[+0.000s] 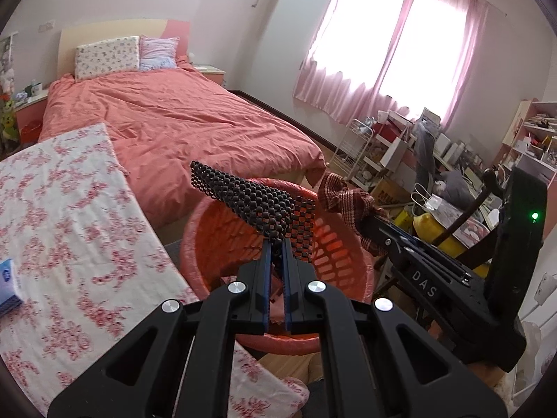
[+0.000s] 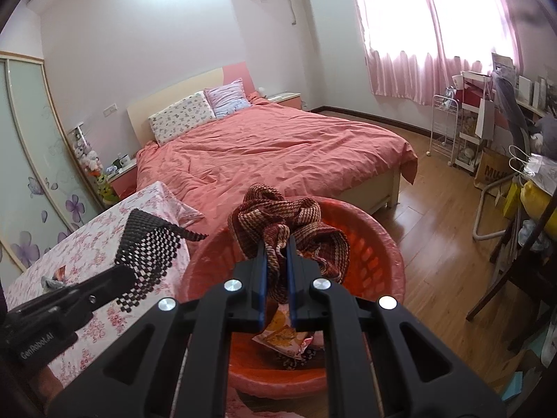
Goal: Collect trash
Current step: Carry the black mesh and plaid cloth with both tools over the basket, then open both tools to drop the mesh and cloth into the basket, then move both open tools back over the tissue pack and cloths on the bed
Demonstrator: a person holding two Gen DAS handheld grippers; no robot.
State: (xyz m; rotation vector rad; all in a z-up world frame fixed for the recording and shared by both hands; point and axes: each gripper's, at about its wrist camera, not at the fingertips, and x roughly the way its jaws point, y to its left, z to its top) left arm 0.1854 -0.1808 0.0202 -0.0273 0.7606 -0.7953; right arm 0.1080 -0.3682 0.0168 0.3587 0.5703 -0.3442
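My left gripper (image 1: 276, 244) is shut on a black checkered mesh piece (image 1: 254, 202) and holds it above the red plastic basket (image 1: 209, 230). My right gripper (image 2: 276, 247) is shut on a crumpled red-brown plaid cloth (image 2: 278, 219) and holds it over the same basket (image 2: 383, 257). In the left wrist view the right gripper (image 1: 369, 223) with the cloth (image 1: 344, 196) is to the right of the mesh. In the right wrist view the left gripper (image 2: 122, 275) with the mesh (image 2: 149, 244) is to the left. An orange snack wrapper (image 2: 282, 338) lies inside the basket.
A table with a pink floral cloth (image 1: 69, 226) stands left of the basket, with a blue tissue pack (image 1: 8, 285) on it. A bed with a coral cover (image 2: 278, 149) lies behind. Cluttered shelves, a white rack (image 2: 449, 129) and a chair (image 2: 515, 278) stand at the right.
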